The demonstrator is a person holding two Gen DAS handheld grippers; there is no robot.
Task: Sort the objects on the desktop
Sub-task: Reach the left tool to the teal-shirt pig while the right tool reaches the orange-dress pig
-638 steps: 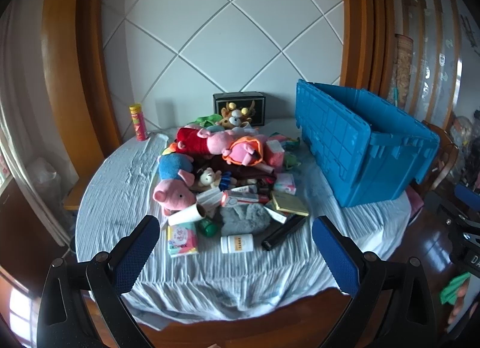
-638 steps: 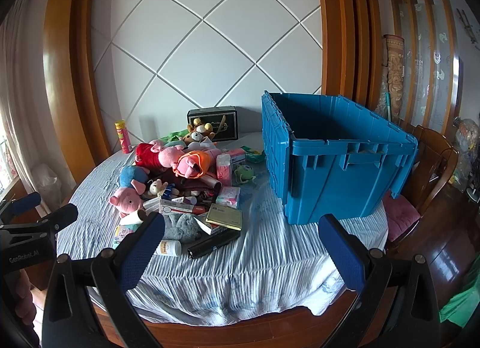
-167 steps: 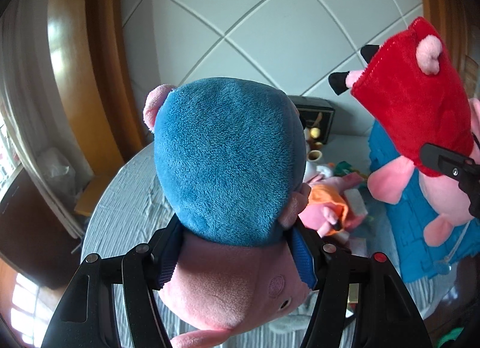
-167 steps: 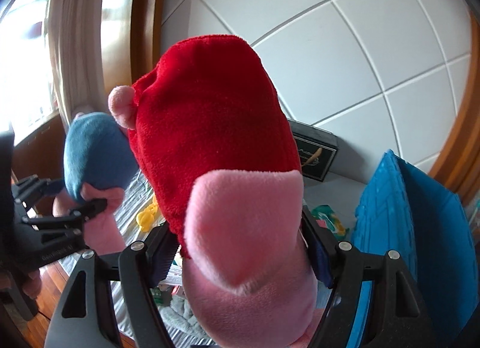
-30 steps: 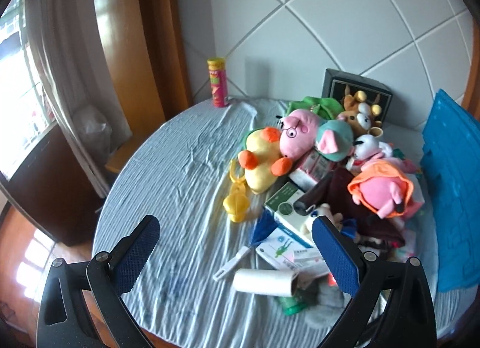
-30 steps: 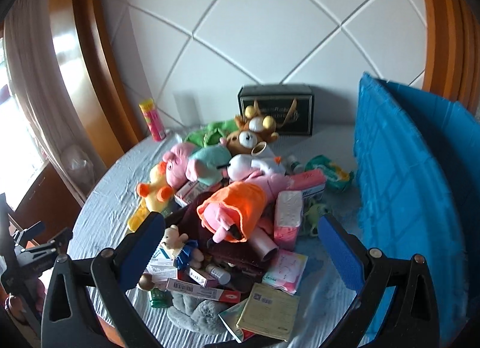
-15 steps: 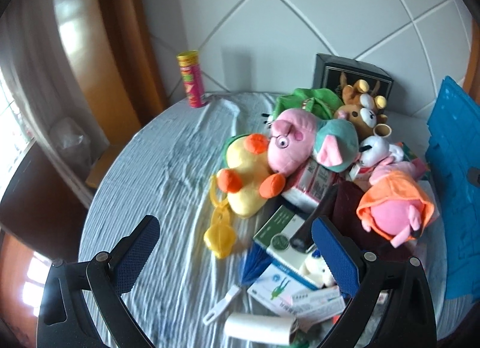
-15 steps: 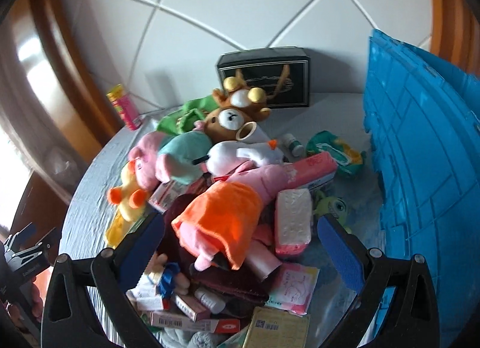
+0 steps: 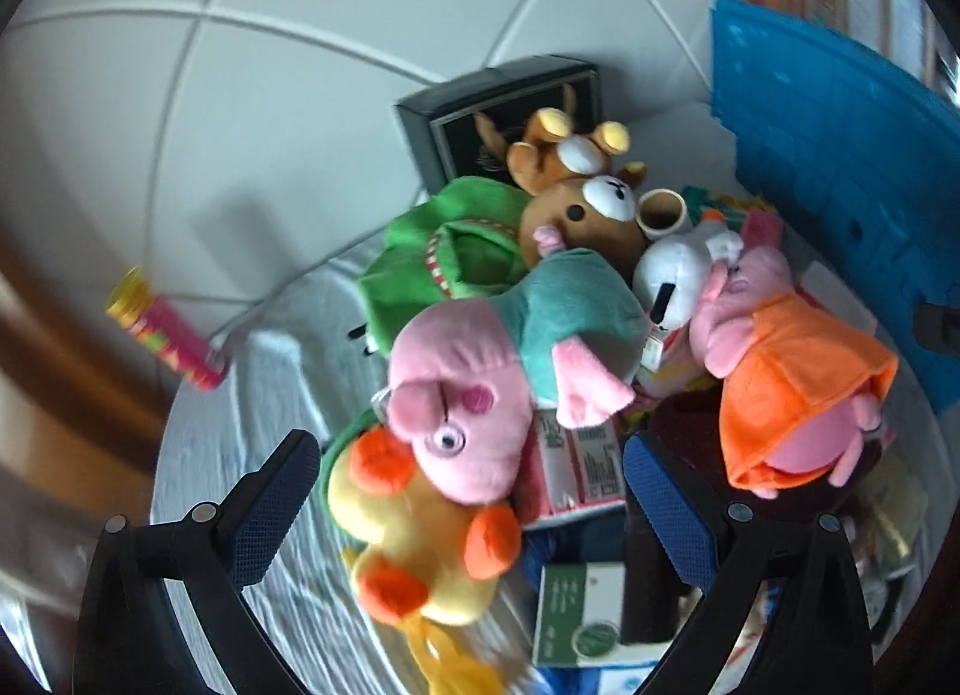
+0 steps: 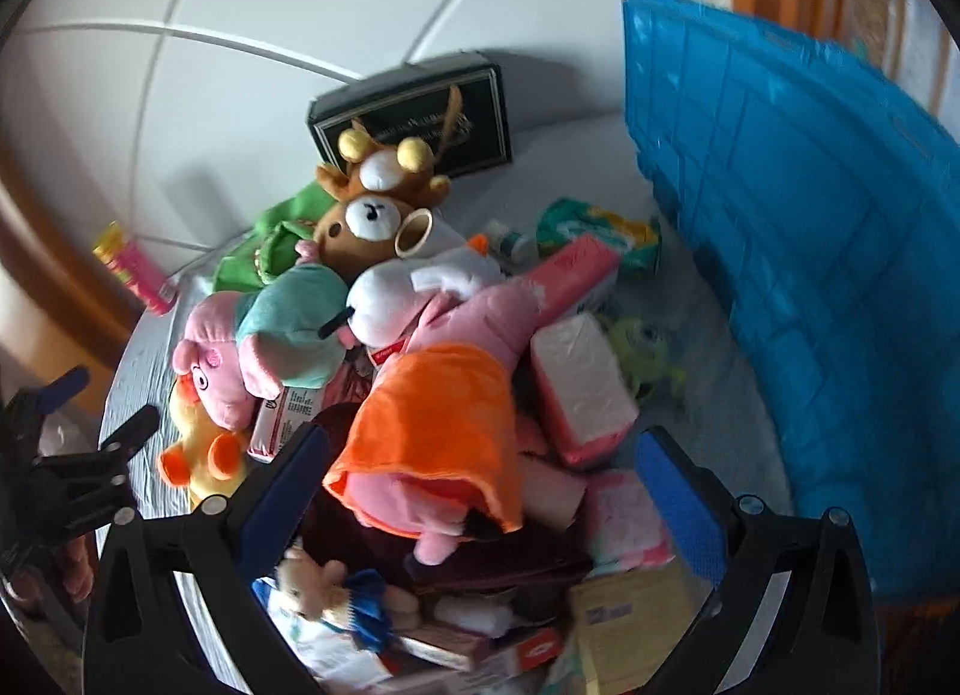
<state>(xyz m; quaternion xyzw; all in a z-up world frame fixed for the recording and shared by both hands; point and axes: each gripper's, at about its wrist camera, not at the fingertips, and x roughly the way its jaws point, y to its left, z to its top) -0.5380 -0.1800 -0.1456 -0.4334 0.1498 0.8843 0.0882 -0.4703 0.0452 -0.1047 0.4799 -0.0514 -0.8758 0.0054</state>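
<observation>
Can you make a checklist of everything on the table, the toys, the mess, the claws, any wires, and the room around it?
Surface: round table under a wrinkled pale cloth.
Job's things: plush heap: teal-shirt pig lying on the yellow duck; orange-dress pig on top of the pile; brown bear; white plush; green monster. Blue crate on the right.
Clutter: pink tissue packs, small boxes, yellow notepad, paper tube, snack can, black box at the back.
Claws: left claw open around the duck and pig's head; right claw open around the orange-dress pig.
Cables: nothing seen.
Surroundings: white wall with diagonal grooves, wooden trim.
</observation>
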